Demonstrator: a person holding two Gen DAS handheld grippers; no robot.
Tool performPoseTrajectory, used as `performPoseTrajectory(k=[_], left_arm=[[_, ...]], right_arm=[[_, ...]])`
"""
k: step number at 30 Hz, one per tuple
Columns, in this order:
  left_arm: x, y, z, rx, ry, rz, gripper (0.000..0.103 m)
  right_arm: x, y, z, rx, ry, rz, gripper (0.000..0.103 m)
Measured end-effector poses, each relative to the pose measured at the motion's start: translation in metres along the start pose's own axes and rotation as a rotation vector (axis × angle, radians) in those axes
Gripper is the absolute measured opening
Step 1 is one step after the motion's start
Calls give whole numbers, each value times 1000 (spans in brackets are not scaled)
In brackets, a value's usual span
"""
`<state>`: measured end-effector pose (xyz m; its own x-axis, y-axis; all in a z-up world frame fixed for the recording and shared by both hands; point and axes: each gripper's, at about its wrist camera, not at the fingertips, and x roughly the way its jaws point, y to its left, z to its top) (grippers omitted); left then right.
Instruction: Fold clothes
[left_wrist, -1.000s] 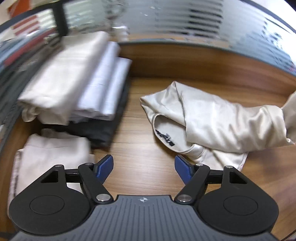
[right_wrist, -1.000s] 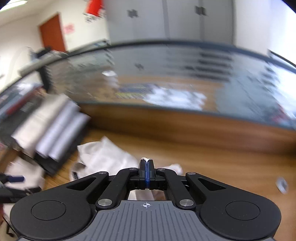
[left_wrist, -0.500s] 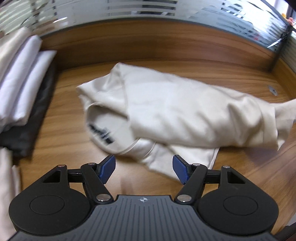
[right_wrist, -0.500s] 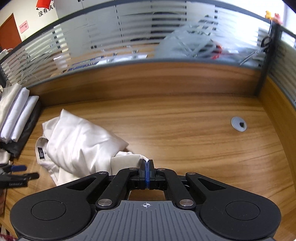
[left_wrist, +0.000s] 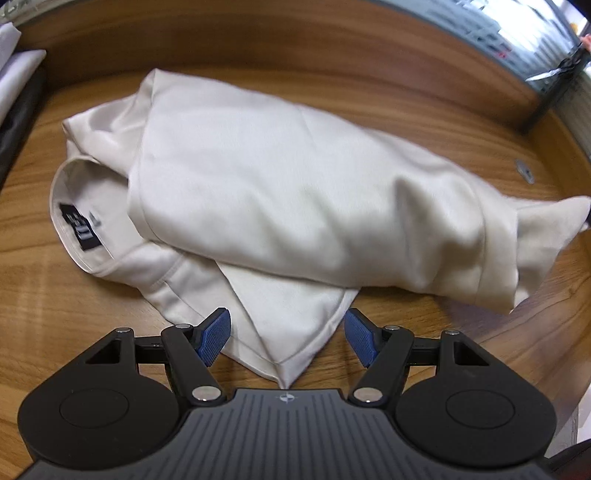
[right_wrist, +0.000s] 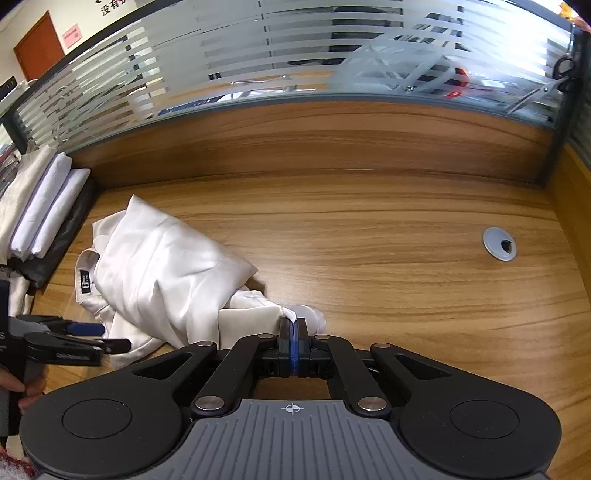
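A cream shirt (left_wrist: 277, 192) lies crumpled on the wooden desk (left_wrist: 424, 110), its collar with a dark label (left_wrist: 79, 229) at the left. My left gripper (left_wrist: 287, 341) is open, with a pointed corner of the shirt's hem between its blue pads (left_wrist: 214, 338). In the right wrist view the shirt (right_wrist: 162, 273) lies left of centre. My right gripper (right_wrist: 293, 334) is shut on a bunched end of the shirt (right_wrist: 295, 314). The left gripper also shows in the right wrist view (right_wrist: 74, 338).
A stack of folded white and dark clothes (right_wrist: 40, 214) sits at the desk's left end. A grey cable grommet (right_wrist: 499, 243) is set in the desk at the right. A wooden back panel with frosted glass (right_wrist: 314, 74) bounds the far side.
My left gripper has swung right from the folded stack and moved down to the shirt's near corner. My right gripper has stayed shut on the shirt end and come lower over the desk.
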<state>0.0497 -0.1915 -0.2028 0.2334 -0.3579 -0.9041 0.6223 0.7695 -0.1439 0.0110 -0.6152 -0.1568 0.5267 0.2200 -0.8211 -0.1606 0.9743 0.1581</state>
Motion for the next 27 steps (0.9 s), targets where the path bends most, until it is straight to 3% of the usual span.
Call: performPoseTrajectory(k=[4,5,9,17,27], left_arm=[[7,-5,-1,-27,6,31,59],[7,-6,-1,-32,6,39,43],[5,-3,0,-69,16,19,5],[-46,8,21,-72,-139,60,3],[-161,35,74,-106,-437,130,2]], right_arm=[[3,-2,4,-6,-3,7,2],[3,-3,5,-8,-6,8,2],[5,-5,8,-2,-21,8,2],[-3,-12,16,15,-78,-18,2],[-53,-56,32,125,-225,-111,2]])
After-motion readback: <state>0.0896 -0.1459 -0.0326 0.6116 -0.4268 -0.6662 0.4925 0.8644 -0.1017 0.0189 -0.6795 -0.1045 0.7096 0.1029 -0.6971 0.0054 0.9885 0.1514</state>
